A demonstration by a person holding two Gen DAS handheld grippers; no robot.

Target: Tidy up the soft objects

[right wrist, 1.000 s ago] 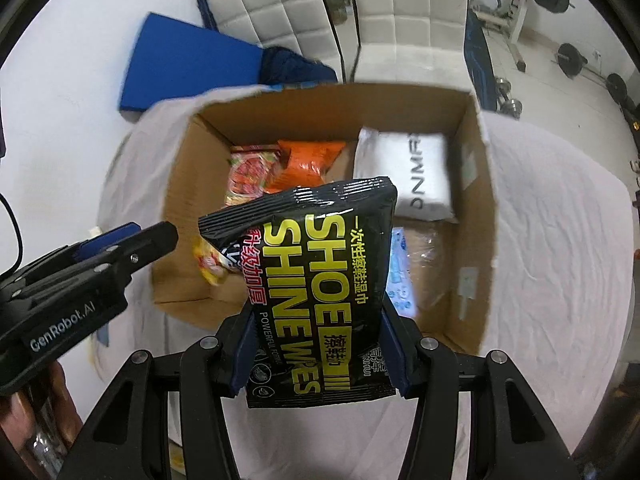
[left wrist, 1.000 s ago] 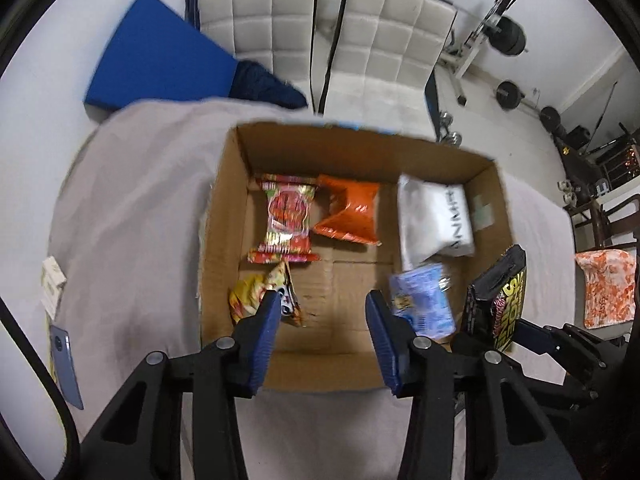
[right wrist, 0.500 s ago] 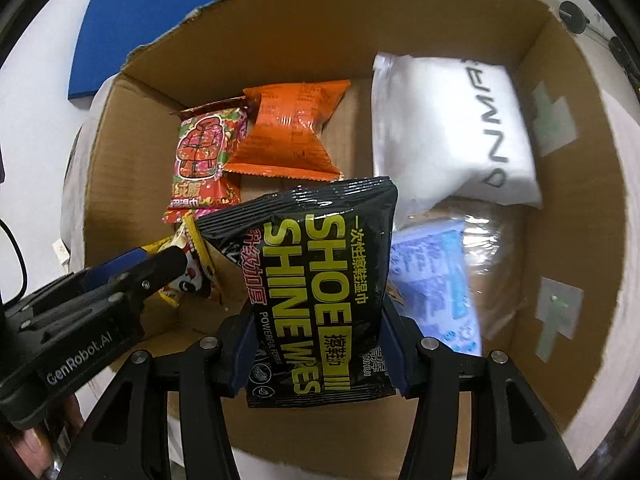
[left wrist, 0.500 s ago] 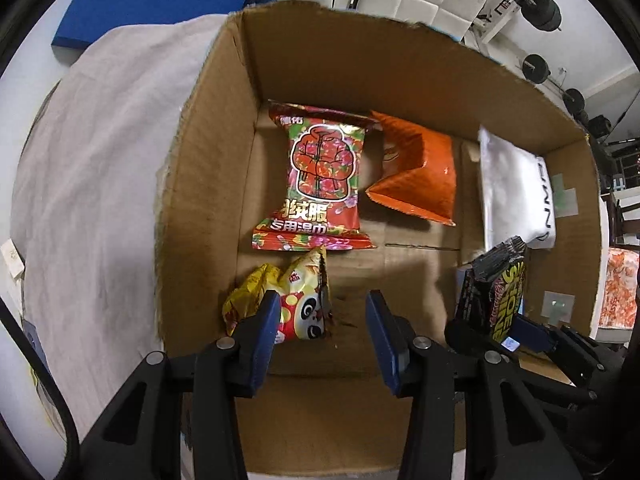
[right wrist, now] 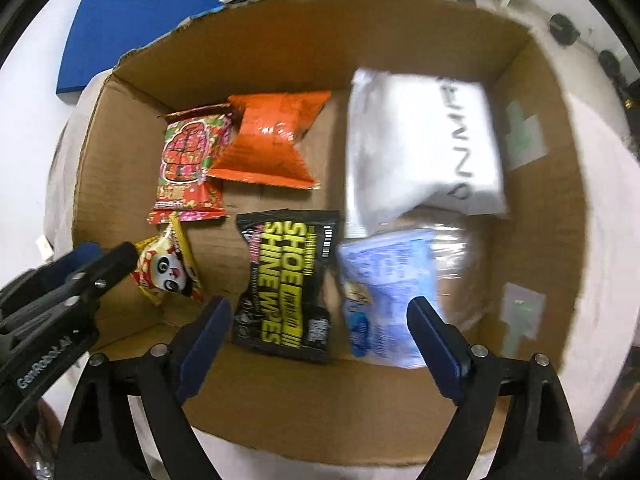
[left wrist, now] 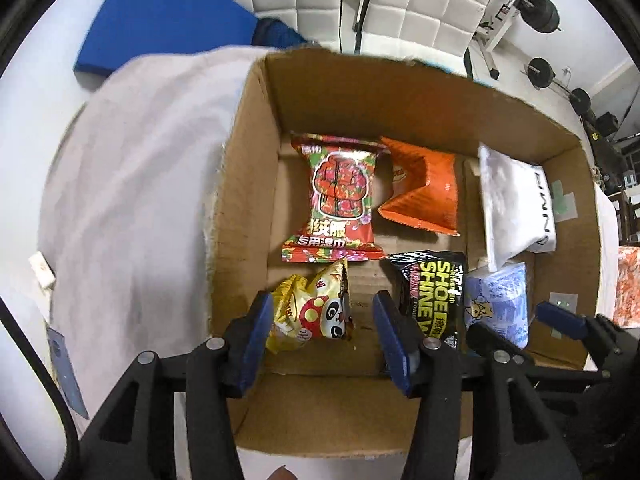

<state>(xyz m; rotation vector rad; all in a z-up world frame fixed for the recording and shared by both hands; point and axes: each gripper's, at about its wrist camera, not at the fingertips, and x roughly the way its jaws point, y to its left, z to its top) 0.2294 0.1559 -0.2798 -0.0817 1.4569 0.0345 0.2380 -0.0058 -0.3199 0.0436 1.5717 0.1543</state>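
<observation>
Cardboard box (right wrist: 532,184): your shoe shine wipes pack (right wrist: 286,286) lies flat in the row gap, right gripper (right wrist: 318,330) spread empty, left gripper (left wrist: 322,330) spread around the panda snack bag (left wrist: 310,312).

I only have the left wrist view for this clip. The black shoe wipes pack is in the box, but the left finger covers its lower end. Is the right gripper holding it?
Observer: No. The right wrist view shows the right gripper open, jaws wide apart, with the shoe wipes pack lying flat and touching neither finger.
Operator: Where does its hidden end finish?
Observer: At the foot of the cardboard box near wall. I cannot tell whether it touches.
Operator: Anything about the blue pack that I can't see?
Observer: The blue pack has clear, shiny film bulging from its right side toward the box wall.
</observation>
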